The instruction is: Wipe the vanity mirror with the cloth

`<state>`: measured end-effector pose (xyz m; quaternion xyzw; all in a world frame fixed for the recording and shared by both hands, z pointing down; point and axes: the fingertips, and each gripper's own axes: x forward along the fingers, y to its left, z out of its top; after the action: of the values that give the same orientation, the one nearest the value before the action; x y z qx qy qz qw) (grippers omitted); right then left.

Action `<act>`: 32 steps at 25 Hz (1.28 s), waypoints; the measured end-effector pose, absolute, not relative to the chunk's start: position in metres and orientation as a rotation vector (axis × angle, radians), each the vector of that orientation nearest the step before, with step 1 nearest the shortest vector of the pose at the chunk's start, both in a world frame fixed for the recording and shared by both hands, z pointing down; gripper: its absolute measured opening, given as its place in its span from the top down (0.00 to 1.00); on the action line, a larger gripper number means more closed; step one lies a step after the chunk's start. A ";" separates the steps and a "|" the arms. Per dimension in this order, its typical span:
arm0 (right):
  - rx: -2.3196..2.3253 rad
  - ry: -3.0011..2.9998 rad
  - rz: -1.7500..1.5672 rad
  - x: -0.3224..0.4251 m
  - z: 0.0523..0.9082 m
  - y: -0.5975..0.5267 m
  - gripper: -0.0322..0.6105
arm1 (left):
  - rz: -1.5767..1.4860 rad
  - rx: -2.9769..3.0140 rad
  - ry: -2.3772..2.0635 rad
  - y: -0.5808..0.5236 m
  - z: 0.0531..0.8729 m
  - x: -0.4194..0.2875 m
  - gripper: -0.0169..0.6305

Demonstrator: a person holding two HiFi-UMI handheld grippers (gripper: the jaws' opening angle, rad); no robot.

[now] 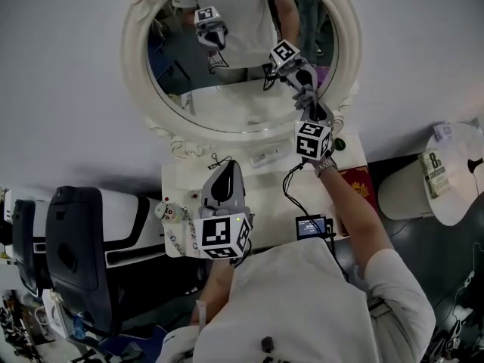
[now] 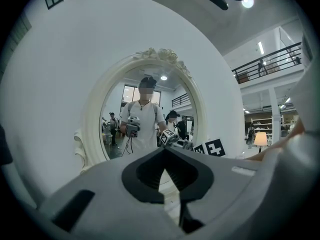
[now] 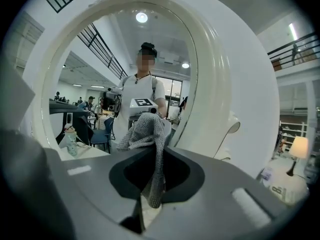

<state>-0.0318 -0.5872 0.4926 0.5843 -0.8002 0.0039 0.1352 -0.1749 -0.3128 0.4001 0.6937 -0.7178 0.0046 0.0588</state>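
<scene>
Head view puts the oval, white-framed vanity mirror [image 1: 242, 97] at upper centre. The right gripper [image 1: 312, 110] reaches to the mirror's lower right rim, bringing the grey knitted cloth [image 3: 146, 129] up to the glass. Its fingers pinch one end of the cloth, leaving a bunch free for rubbing. The left gripper [image 1: 224, 176], fingers pressed together and empty, hangs low over the white table [image 1: 268, 199], apparently out of the way.

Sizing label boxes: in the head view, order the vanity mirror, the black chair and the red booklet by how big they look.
1. vanity mirror, clearly the largest
2. black chair
3. red booklet, the smallest
</scene>
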 end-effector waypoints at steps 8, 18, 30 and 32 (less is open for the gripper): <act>1.552 -2.414 0.055 -0.094 0.509 -0.548 0.90 | -0.004 1.965 -2.288 -0.285 0.401 -0.208 0.97; 1.088 -2.559 0.017 -0.245 0.549 -0.472 0.90 | 0.021 1.719 -2.465 -0.234 0.406 -0.251 0.97; 1.034 -2.557 -0.003 -0.287 0.578 -0.474 0.90 | 0.098 1.472 -2.556 -0.182 0.426 -0.283 0.97; 1.037 -2.533 -0.003 -0.279 0.585 -0.477 0.90 | 0.107 1.507 -2.533 -0.188 0.427 -0.278 0.97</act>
<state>-0.2791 -0.4771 0.5847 0.3711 -0.9065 -0.0010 0.2011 -0.2785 -0.1884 0.4270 0.5087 -0.8548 0.0362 0.0957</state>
